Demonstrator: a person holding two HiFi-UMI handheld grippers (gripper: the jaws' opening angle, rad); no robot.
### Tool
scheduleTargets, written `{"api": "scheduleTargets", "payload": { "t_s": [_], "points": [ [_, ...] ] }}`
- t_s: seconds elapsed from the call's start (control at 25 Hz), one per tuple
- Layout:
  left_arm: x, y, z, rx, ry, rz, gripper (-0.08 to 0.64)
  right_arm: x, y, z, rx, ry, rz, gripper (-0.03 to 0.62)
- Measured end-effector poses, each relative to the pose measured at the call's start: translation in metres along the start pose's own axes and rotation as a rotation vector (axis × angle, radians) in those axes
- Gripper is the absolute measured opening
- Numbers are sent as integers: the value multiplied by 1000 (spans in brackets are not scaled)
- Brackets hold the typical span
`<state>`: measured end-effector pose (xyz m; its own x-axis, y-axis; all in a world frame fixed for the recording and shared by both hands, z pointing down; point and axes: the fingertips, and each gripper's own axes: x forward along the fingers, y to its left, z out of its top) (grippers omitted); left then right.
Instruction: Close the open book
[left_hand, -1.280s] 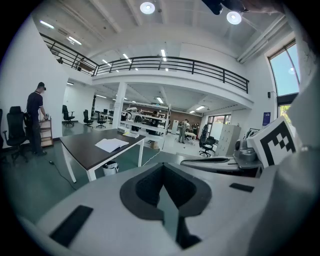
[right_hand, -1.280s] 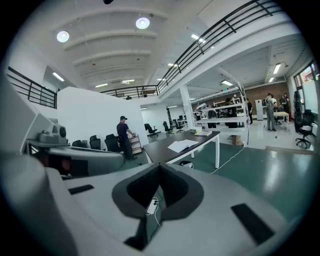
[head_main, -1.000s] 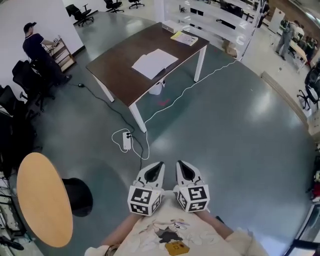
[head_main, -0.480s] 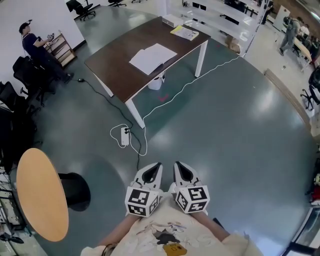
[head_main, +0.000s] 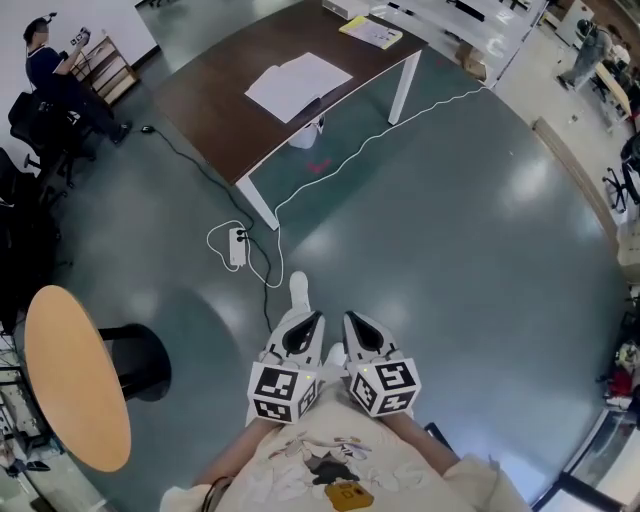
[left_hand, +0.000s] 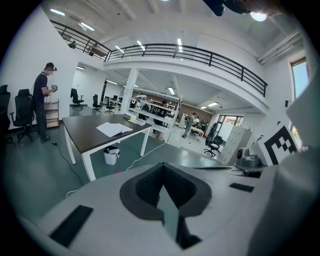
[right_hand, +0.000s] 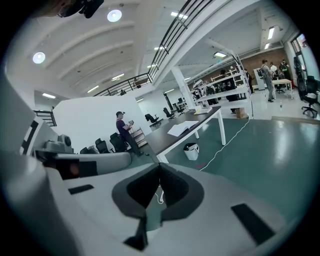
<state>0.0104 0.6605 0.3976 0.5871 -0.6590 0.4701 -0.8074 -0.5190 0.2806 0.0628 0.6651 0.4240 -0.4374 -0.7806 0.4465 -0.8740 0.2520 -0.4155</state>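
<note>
The open book (head_main: 298, 85) lies flat, white pages up, on a dark brown table (head_main: 215, 120) with white legs, far across the floor from me. In the left gripper view the open book (left_hand: 114, 129) shows small on the table (left_hand: 87, 132); in the right gripper view the book (right_hand: 183, 128) is also far off. My left gripper (head_main: 305, 325) and right gripper (head_main: 357, 325) sit side by side close to my body, over the green floor. Both are shut with nothing between the jaws, as the left gripper (left_hand: 163, 166) and right gripper (right_hand: 160, 167) show in their own views.
A power strip (head_main: 237, 246) with black and white cables lies on the floor before the table. A white bin (head_main: 305, 135) stands under it. A round wooden table (head_main: 75, 375) is at left, a person (head_main: 45, 60) by chairs far left, and a yellow booklet (head_main: 372, 32) lies at the table's far end.
The table and book have slid up and away in the head view as I walk toward them. A shoe now shows ahead of the grippers, which stay together and shut.
</note>
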Motion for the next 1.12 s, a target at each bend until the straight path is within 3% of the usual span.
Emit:
{"api": "scheduleTargets", "payload": {
  "t_s": [0.28, 0.48, 0.68, 0.96, 1.12],
  "points": [
    [87, 85, 55, -57, 6, -26, 6, 98, -47, 61, 25, 4, -94, 6],
    [134, 162, 134, -40, -19, -48, 6, 194, -43, 135, 1, 0, -111, 6],
    [175, 255, 184, -98, -13, -22, 6, 288, -35, 190, 6, 3, -116, 6],
    [201, 301, 217, -128, 7, -45, 6, 340, -24, 226, 10, 23, -124, 6],
    [226, 313, 223, -148, 13, -30, 6, 365, -39, 236, 27, 48, -104, 6]
  ]
}}
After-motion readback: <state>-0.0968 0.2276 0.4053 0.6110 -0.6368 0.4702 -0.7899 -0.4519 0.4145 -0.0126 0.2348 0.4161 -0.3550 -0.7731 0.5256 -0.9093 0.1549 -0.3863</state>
